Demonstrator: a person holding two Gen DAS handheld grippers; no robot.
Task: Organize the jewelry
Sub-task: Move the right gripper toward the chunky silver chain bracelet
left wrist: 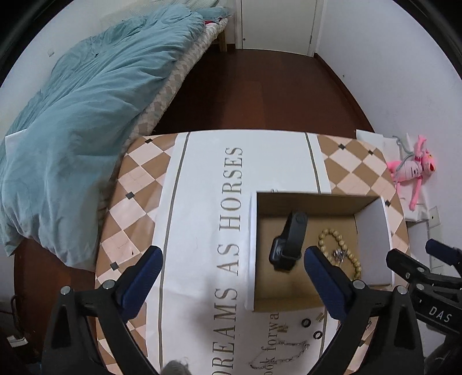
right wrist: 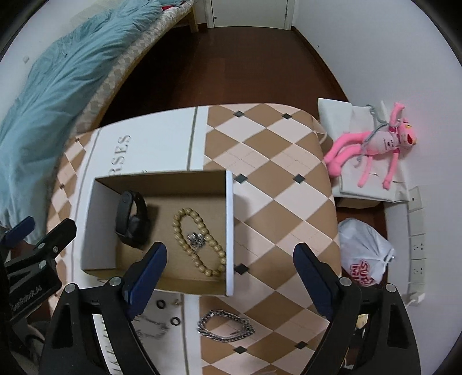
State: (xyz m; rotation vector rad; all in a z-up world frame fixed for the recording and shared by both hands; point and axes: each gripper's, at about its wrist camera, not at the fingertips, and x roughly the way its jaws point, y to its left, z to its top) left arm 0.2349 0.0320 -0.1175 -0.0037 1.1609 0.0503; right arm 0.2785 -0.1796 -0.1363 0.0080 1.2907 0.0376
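Your table wears a cloth of tan and cream diamonds with a white band printed "DREAMS AS HORSES". On it sits an open cardboard box, white outside and brown within. Inside the box lie a black watch, a beaded bracelet and, within the bracelet's loop, a small silver piece that may be a ring or a brooch; the view is too coarse to say.

On the cloth just in front of the box you have a heavy silver chain bracelet, two small black rings and a thin chain necklace lying over the printed letters.

Your left gripper hovers above the cloth with its jaws spread wide and nothing between them. Your right gripper hangs over the box's near edge, likewise spread and empty.

Beyond the table runs dark wooden floor to a white door. A bed with a rumpled teal duvet fills your left. Against the right wall a pink plush toy lies on white bags, with a white plastic bag just nearer.
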